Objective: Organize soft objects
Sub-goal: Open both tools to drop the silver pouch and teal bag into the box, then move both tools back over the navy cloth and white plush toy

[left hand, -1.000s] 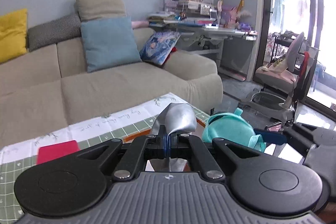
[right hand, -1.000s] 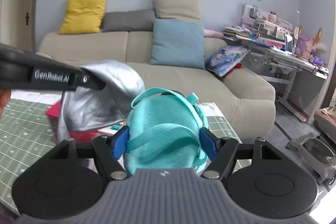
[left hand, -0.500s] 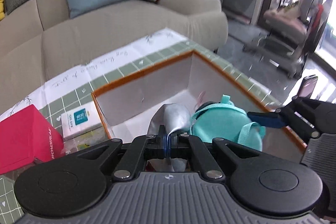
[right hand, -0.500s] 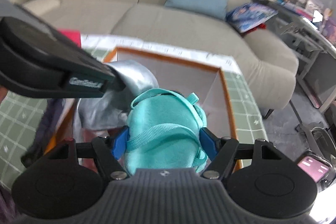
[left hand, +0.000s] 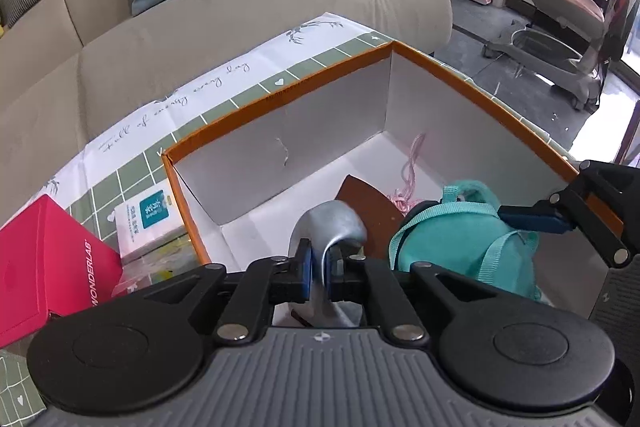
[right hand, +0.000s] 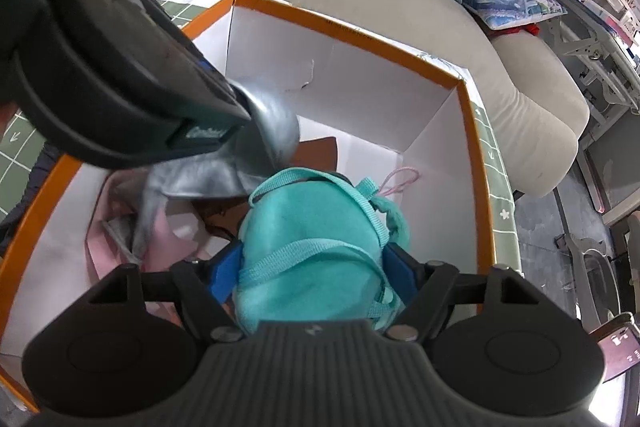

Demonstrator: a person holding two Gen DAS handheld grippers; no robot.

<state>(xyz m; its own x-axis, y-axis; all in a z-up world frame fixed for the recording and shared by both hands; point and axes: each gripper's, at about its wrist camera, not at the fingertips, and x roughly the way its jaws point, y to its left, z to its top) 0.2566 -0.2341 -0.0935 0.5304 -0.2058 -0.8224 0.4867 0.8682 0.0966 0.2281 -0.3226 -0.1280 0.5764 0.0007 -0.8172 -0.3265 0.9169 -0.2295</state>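
An orange-rimmed white cardboard box [left hand: 280, 95] [right hand: 472, 131] stands on the table below both grippers. My left gripper [left hand: 318, 267] hangs over its floor, and its jaws are opening. A silver cloth [left hand: 332, 223] [right hand: 272, 131] still runs through the narrow gap between the blue pads. My right gripper [right hand: 314, 273] is inside the box on the right, with both pads against a teal plush backpack [right hand: 312, 227] [left hand: 460, 239]. Its jaws are starting to open. On the box floor lie a brown piece [left hand: 368, 199], a pink cord [left hand: 408, 179] and a pink cloth [right hand: 160, 235].
A red box [left hand: 48, 259] and a white-and-teal packet [left hand: 148, 215] lie left of the cardboard box on the green checked tablecloth [left hand: 120, 179]. A beige sofa [left hand: 240, 27] with cushions runs behind the table. A chair [left hand: 560, 27] stands on the floor to the right.
Both grippers have tipped downward and sunk from above the table into the box with their loads. The left pads have parted slightly around the silver cloth.
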